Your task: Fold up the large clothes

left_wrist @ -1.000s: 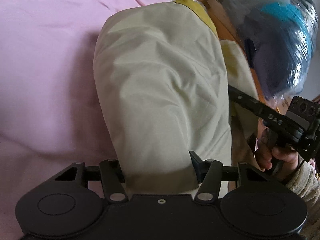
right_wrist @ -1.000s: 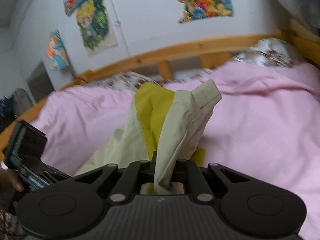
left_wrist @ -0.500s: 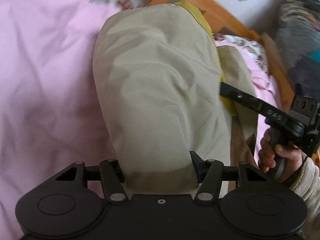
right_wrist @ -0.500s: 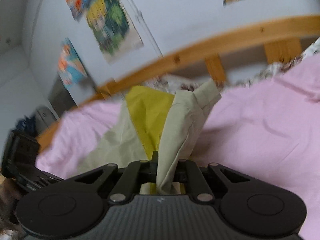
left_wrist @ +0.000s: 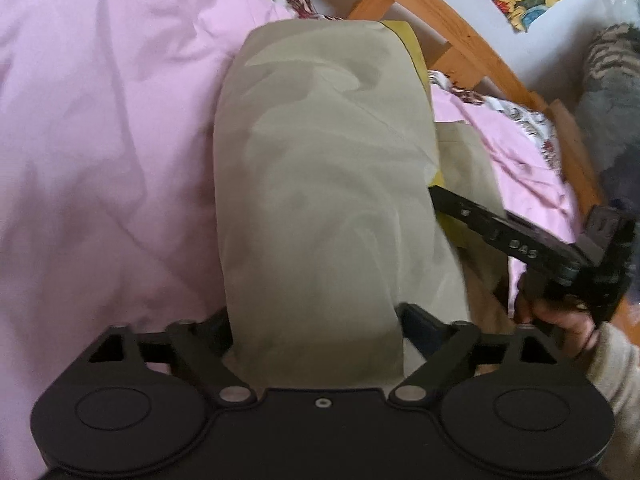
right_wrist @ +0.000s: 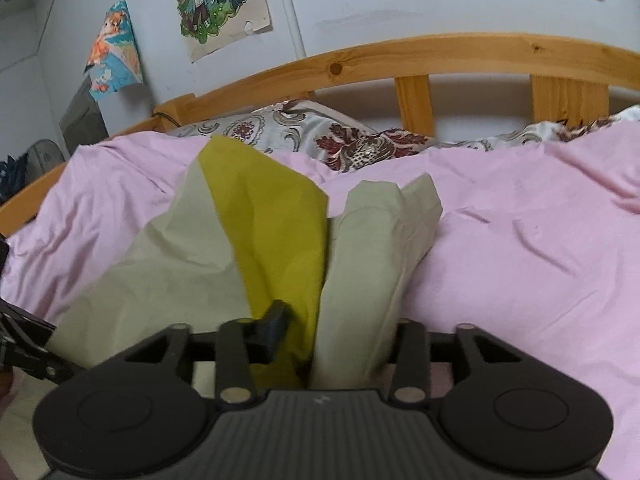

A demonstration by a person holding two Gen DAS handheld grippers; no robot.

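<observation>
A large beige garment (left_wrist: 320,184) with a yellow lining (right_wrist: 276,240) lies on the pink bed sheet (left_wrist: 100,160). My left gripper (left_wrist: 316,320) has its jaws wide apart, with a broad fold of the beige cloth draped between them. My right gripper (right_wrist: 332,332) also has its jaws apart, with beige and yellow cloth bunched loosely between them. The right gripper and the hand that holds it also show in the left wrist view (left_wrist: 440,196), at the garment's right edge.
A wooden bed rail (right_wrist: 400,56) runs along the far side, with patterned pillows (right_wrist: 352,140) below it. Posters (right_wrist: 220,0) hang on the wall behind. A grey and striped pile (left_wrist: 612,100) sits past the bed end.
The right gripper's jaws have opened; they were pinched on the beige cloth before. Both views have swung over the bed, and the garment has settled lower on the sheet.
</observation>
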